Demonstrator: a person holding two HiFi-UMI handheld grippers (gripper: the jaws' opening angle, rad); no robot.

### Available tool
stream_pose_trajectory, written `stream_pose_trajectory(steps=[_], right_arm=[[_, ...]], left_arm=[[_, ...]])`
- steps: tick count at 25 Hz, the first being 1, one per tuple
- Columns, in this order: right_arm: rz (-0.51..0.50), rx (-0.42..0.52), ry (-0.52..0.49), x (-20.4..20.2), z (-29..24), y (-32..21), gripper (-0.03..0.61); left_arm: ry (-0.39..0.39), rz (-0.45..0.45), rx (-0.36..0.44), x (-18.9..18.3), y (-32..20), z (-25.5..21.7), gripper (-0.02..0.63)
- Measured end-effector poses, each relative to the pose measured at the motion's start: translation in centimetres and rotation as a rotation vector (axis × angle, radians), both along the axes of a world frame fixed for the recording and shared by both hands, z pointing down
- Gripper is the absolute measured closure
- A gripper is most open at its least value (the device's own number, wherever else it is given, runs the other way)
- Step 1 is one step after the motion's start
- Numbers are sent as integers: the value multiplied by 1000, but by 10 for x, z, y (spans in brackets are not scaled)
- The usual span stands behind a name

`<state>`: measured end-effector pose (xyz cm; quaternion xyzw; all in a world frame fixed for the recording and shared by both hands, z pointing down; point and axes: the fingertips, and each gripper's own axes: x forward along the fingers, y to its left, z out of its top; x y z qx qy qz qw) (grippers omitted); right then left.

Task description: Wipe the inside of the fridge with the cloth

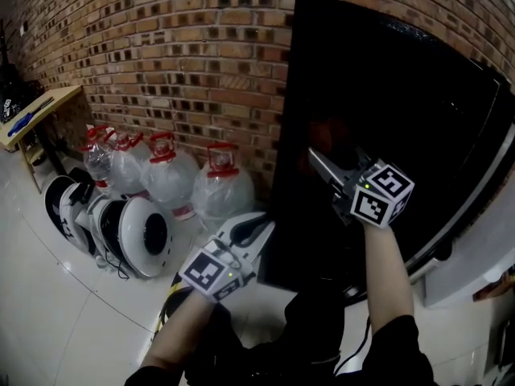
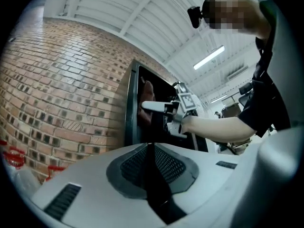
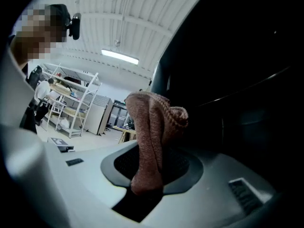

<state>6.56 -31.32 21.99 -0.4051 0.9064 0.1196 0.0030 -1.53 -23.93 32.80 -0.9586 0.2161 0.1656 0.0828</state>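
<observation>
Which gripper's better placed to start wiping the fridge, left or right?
Right, likely. The right gripper is shut on the pinkish-brown knitted cloth, held up close to the tall black fridge. The left gripper is shut, empty and lower, beside the fridge's edge.

The head view looks steeply down onto both forearms, with the brick wall (image 1: 177,47) along the top and the black fridge (image 1: 386,119) filling the right side. The left gripper (image 1: 256,225) carries a camera aimed along its jaws, tilted up towards the wall, the fridge's edge and the ceiling (image 2: 142,13). It also catches the right gripper (image 1: 315,158), which the head view shares. The right gripper view sits close to the fridge's dark face, looking up past the cloth (image 3: 152,137) to the ceiling.
</observation>
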Motion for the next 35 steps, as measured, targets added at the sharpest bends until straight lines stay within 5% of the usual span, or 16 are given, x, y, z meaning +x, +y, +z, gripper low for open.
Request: stream_pose_trajectory(steps=[6,20,35], right_arm=[[-19,-45,0,-2,18,-10,454],[8,-34,66,25,-6,-58,454],[96,-121,-5,62,11,-132,454]], left_arm=[[22,72,-44,1,18,4,568],[-54,29,8,5,4,1,568],[-56,-5,41,5,-11,4,568]])
